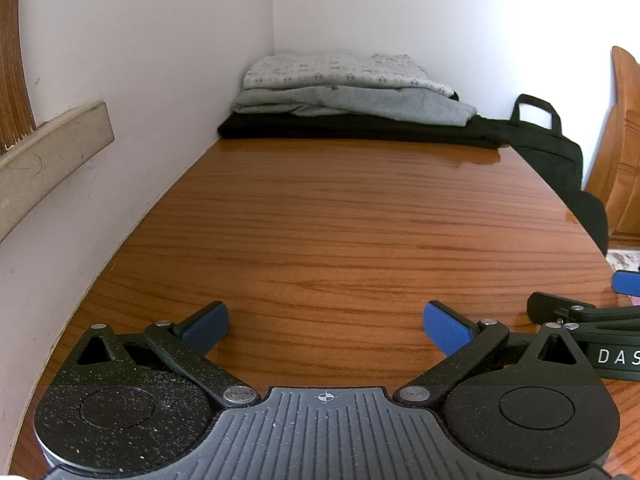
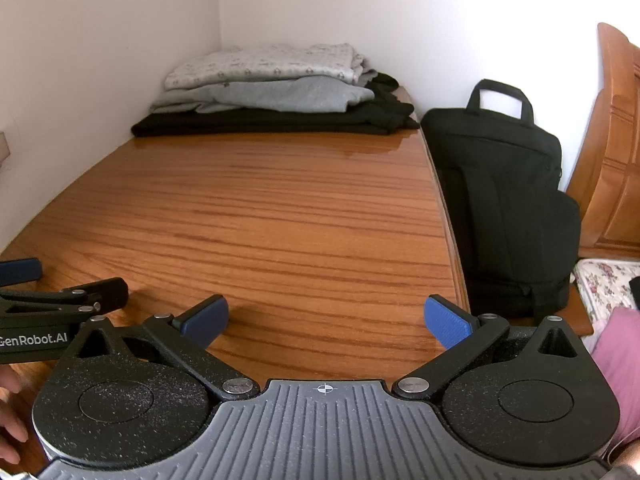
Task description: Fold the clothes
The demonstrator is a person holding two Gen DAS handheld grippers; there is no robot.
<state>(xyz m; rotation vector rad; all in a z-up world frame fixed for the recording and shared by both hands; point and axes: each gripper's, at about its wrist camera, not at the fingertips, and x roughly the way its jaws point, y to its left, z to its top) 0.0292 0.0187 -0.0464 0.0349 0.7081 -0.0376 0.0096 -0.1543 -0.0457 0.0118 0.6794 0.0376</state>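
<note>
Both grippers point(image 1: 326, 326) point(image 2: 326, 320) wide apart, empty.

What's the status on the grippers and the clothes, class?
Left gripper open, empty. Right gripper open, empty. Clothes stacked folded at far corner of table. Nothing in the way.

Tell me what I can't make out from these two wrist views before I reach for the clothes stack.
- Black garment: both views, its top lies under the grey garment and patterned garment; its type is unreadable.
- How many pieces the stack holds: folds overlap, cannot tell.
- Black bag: left view, cut by the table edge; base hidden.
- Right tool: in the left view, cut off by the right frame edge.
- Left tool: its own body hides the near table.
</note>
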